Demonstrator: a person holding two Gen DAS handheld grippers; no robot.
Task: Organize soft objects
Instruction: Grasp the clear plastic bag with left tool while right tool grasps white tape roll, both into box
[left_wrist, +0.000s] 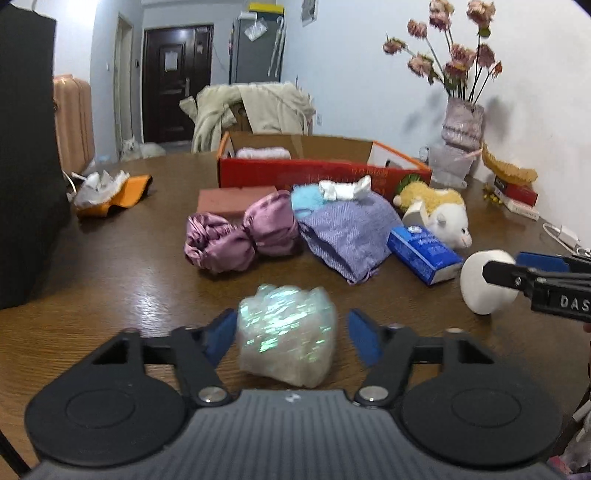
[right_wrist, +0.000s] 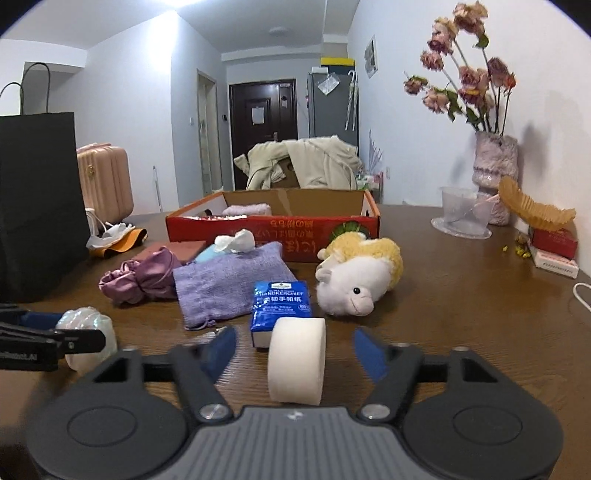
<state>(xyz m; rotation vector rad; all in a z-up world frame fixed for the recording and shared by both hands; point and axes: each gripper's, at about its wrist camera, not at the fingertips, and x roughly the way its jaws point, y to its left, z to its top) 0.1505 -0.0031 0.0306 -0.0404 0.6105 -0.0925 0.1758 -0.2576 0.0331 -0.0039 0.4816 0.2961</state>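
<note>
My left gripper (left_wrist: 291, 330) is open with its jaws on either side of an iridescent crumpled soft bundle (left_wrist: 286, 334) on the brown table; nothing is gripped. My right gripper (right_wrist: 295, 349) is open around an upright white foam disc (right_wrist: 297, 363), also seen in the left wrist view (left_wrist: 482, 282). Beyond lie a pink satin bundle (left_wrist: 240, 234), a purple knit pouch (left_wrist: 347, 230), a blue tissue pack (right_wrist: 282, 306), a yellow-white plush sheep (right_wrist: 360, 278) and a white crumpled cloth (left_wrist: 345, 189). A red cardboard box (left_wrist: 321, 171) stands behind them with a pink towel (left_wrist: 262, 152) inside.
A black paper bag (right_wrist: 37, 206) stands at the left. An orange pouch with white paper (left_wrist: 110, 190) lies far left. A vase of dried flowers (right_wrist: 493, 177), a clear plastic cup (right_wrist: 461, 214), small boxes (right_wrist: 554, 247) and a white cable (right_wrist: 581, 295) line the right wall. A reddish block (left_wrist: 229, 201) lies behind the satin.
</note>
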